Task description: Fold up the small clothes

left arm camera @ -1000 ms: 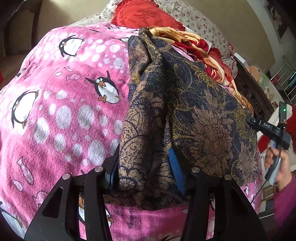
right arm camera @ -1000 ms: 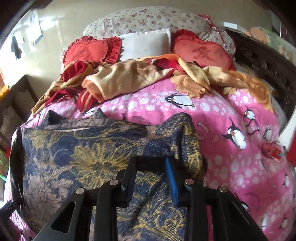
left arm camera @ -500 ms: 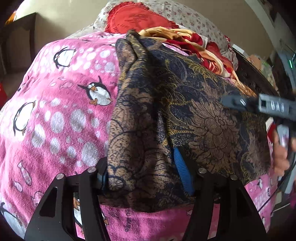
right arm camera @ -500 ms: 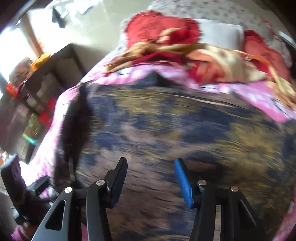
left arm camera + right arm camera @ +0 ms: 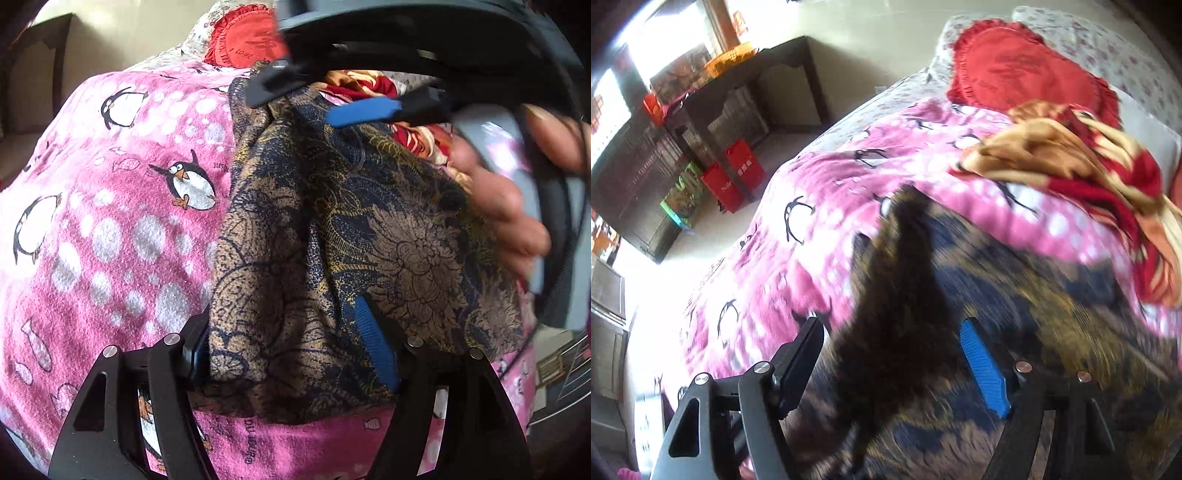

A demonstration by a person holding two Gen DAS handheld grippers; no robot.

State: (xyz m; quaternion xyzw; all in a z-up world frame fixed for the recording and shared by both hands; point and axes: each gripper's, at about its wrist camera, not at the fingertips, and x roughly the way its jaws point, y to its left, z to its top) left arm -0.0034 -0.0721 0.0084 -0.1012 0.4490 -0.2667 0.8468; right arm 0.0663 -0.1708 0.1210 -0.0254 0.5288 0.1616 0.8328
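Note:
A dark blue and gold floral garment [image 5: 369, 229] lies partly folded on the pink penguin blanket [image 5: 110, 221]. My left gripper [image 5: 288, 354] is shut on a bunched fold of the garment at its near edge. My right gripper [image 5: 890, 354] is open and empty, hovering over the garment [image 5: 1015, 295], which is blurred in the right wrist view. In the left wrist view the right gripper [image 5: 325, 96] reaches in from the upper right above the garment's far end, jaws apart, held by a hand [image 5: 509, 206].
A red and tan crumpled cloth [image 5: 1071, 155] lies beyond the garment. Red heart cushions [image 5: 1015, 66] and floral pillows sit at the bed's head. Dark furniture [image 5: 701, 122] and red bags [image 5: 735, 173] stand on the floor beside the bed.
My right gripper let go of the garment, opened, and swung across over it toward its far left end. My left gripper kept its hold and barely moved.

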